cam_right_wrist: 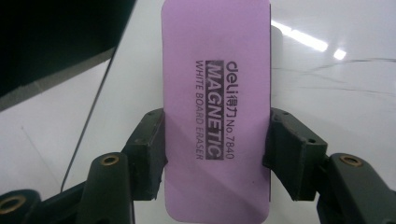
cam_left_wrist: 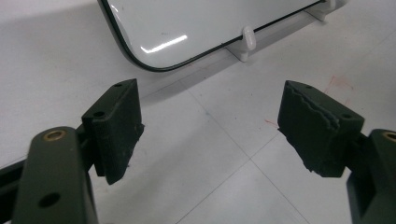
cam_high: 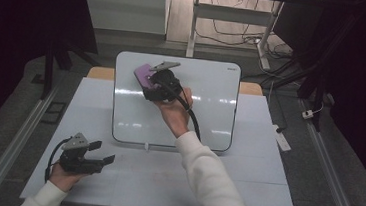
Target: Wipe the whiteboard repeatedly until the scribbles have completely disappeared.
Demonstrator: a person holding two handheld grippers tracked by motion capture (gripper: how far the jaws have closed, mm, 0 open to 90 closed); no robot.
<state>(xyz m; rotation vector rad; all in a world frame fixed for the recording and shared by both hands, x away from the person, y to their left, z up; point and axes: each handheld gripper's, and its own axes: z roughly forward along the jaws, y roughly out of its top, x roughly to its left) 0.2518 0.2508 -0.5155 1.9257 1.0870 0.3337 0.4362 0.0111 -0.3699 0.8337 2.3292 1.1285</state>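
A white whiteboard (cam_high: 206, 105) with a thin dark rim lies on the table, its near corner (cam_left_wrist: 154, 28) in the left gripper view. My right gripper (cam_high: 149, 80) is over the board's upper left part, shut on a purple magnetic whiteboard eraser (cam_right_wrist: 215, 107) that lies flat against the board (cam_right_wrist: 336, 88); the eraser (cam_high: 144, 74) sticks out beyond the jaws toward the board's top left corner. Faint grey marks (cam_right_wrist: 336, 86) show on the board to the eraser's right. My left gripper (cam_high: 100, 152) rests at the table's front left, open and holding nothing (cam_left_wrist: 210, 135).
The white table (cam_high: 243, 188) has free room in front of the board and to its right. A small white clip (cam_left_wrist: 248, 39) sits at the board's near edge. Beyond the table stand a desk frame and floor cables (cam_high: 247, 36). Metal rails (cam_high: 14, 143) run along both sides.
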